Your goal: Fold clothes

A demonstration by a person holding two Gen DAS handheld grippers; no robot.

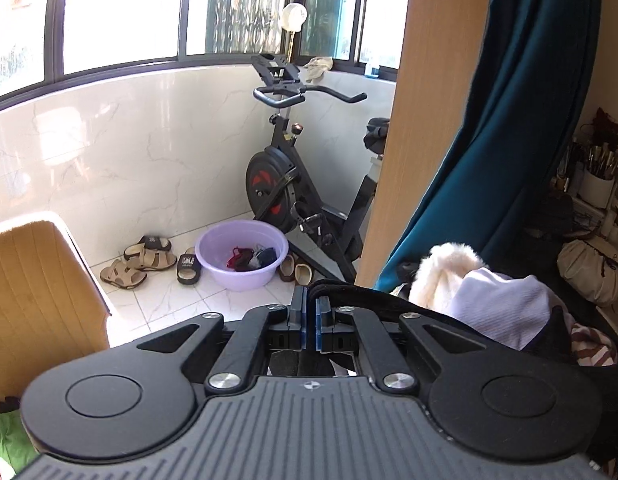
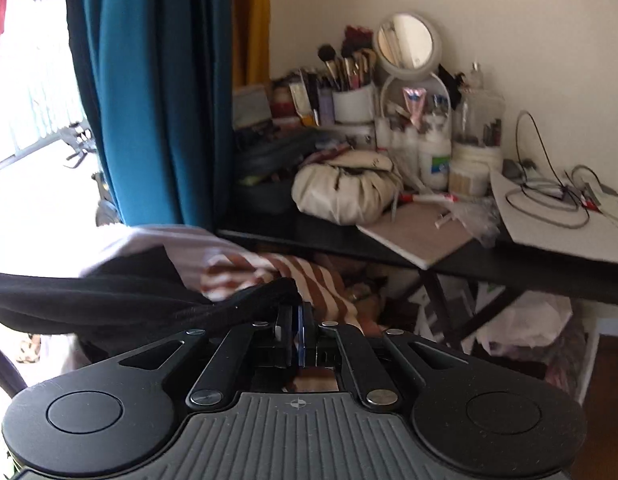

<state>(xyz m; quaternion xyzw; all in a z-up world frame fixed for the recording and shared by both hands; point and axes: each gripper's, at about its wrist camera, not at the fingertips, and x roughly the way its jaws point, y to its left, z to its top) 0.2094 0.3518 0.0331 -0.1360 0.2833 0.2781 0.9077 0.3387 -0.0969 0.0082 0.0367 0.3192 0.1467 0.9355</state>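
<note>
Right wrist: right claw (image 2: 296, 312) pinches black garment (image 2: 109, 296); cluttered desk (image 2: 509, 268) beyond.

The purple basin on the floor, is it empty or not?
Not empty. The purple basin holds a few small red and dark cloth items at its bottom; it is far from full.

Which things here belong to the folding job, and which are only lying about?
Belong to the job:
black garment, pinched by the left gripper and the right gripper
pile of clothes

Lying about:
exercise bike
purple basin
sandals
makeup brushes
round mirror
</note>
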